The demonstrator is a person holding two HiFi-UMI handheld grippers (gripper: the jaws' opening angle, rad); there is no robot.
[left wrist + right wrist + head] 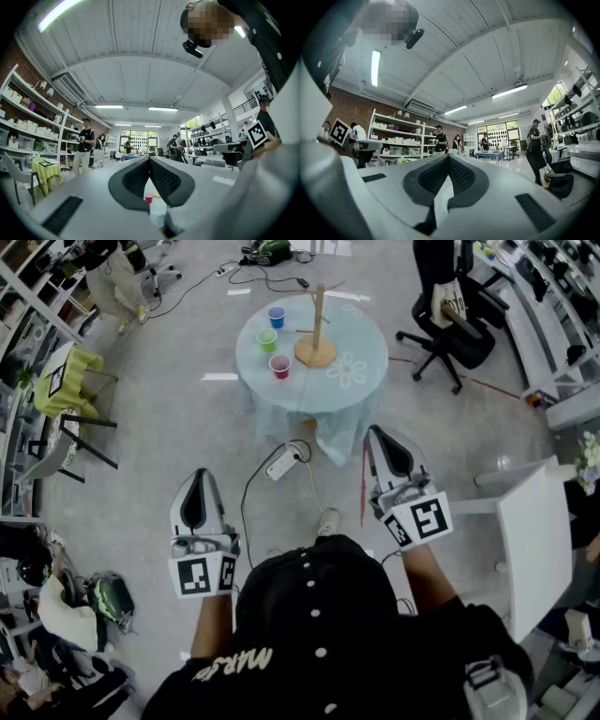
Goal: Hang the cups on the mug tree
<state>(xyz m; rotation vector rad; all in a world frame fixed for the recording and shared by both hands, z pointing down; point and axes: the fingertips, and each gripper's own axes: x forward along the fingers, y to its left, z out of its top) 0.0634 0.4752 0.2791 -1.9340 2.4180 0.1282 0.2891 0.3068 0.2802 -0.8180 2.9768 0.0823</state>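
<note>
Grey open workshop floor, with a round table (367, 334) under a pale cloth well ahead of both sets of jaws. The mug tree (316, 334) stands upright on it, ahead and between my two grippers, nearer the right one's line. Three cups stand on the cloth just left of the tree, ahead of the left jaws: blue cup (276, 317) farthest, green cup (267, 339) in the middle, red cup (279, 366) nearest the jaws. All are well apart from the jaws and none is hung yet. My left gripper (200, 474) is level, jaws together at the tips with nothing between them; its own view shows the red cup far beyond, below the closed tips. The right gripper (379, 432) is also level, jaws fully together and empty. A power strip (281, 463) lies on the floor between jaws and table.
</note>
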